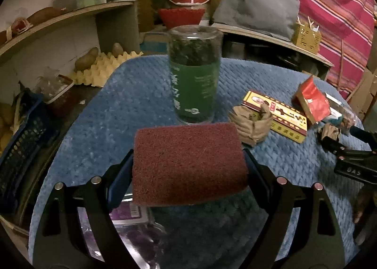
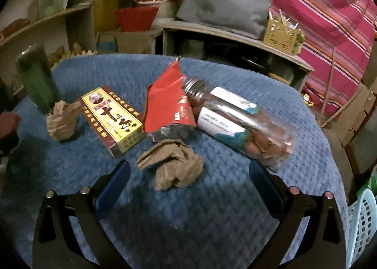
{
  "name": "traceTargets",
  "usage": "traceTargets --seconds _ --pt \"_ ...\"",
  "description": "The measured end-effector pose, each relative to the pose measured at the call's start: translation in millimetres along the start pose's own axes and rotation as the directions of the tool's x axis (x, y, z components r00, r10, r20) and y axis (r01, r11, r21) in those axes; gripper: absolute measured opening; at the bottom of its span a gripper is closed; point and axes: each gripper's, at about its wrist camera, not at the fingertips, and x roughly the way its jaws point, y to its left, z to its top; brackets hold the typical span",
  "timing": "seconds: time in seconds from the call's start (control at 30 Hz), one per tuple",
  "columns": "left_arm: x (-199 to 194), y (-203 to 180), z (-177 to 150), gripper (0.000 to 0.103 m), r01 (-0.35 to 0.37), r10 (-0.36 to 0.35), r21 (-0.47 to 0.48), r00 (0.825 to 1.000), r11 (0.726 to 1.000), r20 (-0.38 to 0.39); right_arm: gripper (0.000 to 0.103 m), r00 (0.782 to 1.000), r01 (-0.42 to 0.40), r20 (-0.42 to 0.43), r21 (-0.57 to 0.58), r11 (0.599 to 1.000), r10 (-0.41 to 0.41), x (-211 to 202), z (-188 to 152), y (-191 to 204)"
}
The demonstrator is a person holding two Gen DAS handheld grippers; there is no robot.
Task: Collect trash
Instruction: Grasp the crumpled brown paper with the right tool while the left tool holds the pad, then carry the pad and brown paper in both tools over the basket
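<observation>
the left gripper (image 1: 188,170) has its fingers clamped on the two sides of a dark red scouring pad (image 1: 188,163), held above the blue worktop (image 1: 146,94). just past the pad stands a tall green jar (image 1: 194,75). the right gripper (image 2: 189,174) has its fingers wide apart, with a crumpled brown paper wad (image 2: 172,166) lying on the worktop between the tips. beyond it lie a yellow box (image 2: 113,117), a red packet (image 2: 168,101) and a clear bottle (image 2: 238,123) on its side. a second paper wad (image 2: 61,123) sits beside the box.

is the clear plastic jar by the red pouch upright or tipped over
Tipped over. The clear plastic jar lies on its side on the blue mat, its silver lid against the red pouch.
</observation>
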Motion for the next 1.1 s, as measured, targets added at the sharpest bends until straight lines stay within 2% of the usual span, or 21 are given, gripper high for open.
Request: traceTargets --seconds 0.03,0.07,0.1,0.17,0.2,0.3,0.4,0.67,1.1 --pt "1 2 0 0.085 -0.004 0.004 0.0 1.0 1.0 0.0 0.097 1.0 0.001 -0.004 -0.009 1.0 -0.001 2 1 2" --pt "2 3 1 0.084 -0.01 0.01 0.001 1.0 1.0 0.0 0.092 1.0 0.001 -0.005 -0.015 1.0 -0.001 4 2 3" --pt "3 5 2 0.085 -0.012 0.012 0.001 1.0 1.0 0.001 0.081 1.0 -0.005 -0.009 -0.026 1.0 0.005 6 2 5" --pt "3 7 2 0.085 -0.007 0.007 -0.006 1.0 1.0 0.0 0.064 0.999 -0.025 -0.027 -0.039 0.999 0.024 9 2 8" --pt "3 8 2 0.085 -0.004 0.004 -0.008 1.0 1.0 -0.001 0.059 0.998 -0.042 -0.038 -0.043 0.998 0.04 12 0 10" --pt "2 8 2 0.085 -0.009 0.009 -0.001 1.0 1.0 0.003 0.054 0.999 -0.045 -0.033 -0.056 0.997 0.043 10 -2 12" --pt "-1 6 1 0.085 -0.012 0.012 0.006 1.0 1.0 0.01 0.051 0.998 -0.057 -0.017 -0.054 0.997 0.056 5 -3 12" --pt "-11 -5 3 0.085 0.002 -0.002 0.008 0.999 1.0 0.035 0.05 0.998 -0.061 0.03 -0.03 0.998 0.062 -18 -13 -3" --pt "-29 -45 -1 0.085 0.068 -0.071 0.05 0.996 0.996 0.062 0.05 0.997 -0.041 0.072 0.007 0.999 0.041 -59 -33 -46"
